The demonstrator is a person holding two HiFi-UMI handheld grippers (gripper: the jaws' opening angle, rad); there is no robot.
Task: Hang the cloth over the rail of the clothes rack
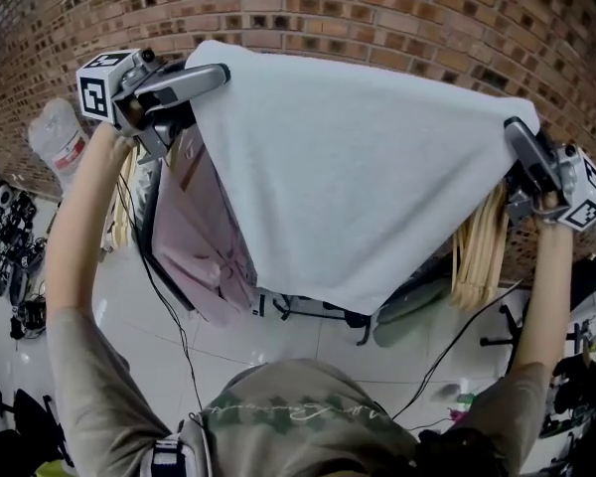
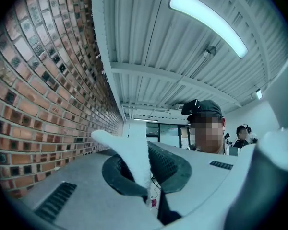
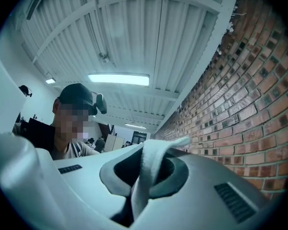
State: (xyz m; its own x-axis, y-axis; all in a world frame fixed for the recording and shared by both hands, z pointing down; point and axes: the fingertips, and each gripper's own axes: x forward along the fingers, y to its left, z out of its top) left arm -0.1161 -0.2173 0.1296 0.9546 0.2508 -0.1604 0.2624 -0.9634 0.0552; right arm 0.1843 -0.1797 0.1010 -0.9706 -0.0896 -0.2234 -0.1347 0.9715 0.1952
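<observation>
A white cloth [image 1: 358, 177] is stretched wide and held high in front of the brick wall. My left gripper [image 1: 211, 76] is shut on its upper left corner, and the pinched corner [image 2: 132, 152] sticks up between the jaws in the left gripper view. At the upper right corner my right gripper [image 1: 520, 135] is shut on the cloth [image 3: 151, 164]. The cloth hangs down in a point and hides most of the clothes rack; only the rack's foot [image 1: 308, 311] shows below it. The rail itself is not visible.
A pink garment [image 1: 204, 232] hangs at the left behind the cloth. Wooden hangers [image 1: 480, 251] hang at the right. The brick wall [image 1: 377, 18] stands close behind. Black cables [image 1: 164, 296] trail over the white tiled floor. Clutter lies along the floor's left and right edges.
</observation>
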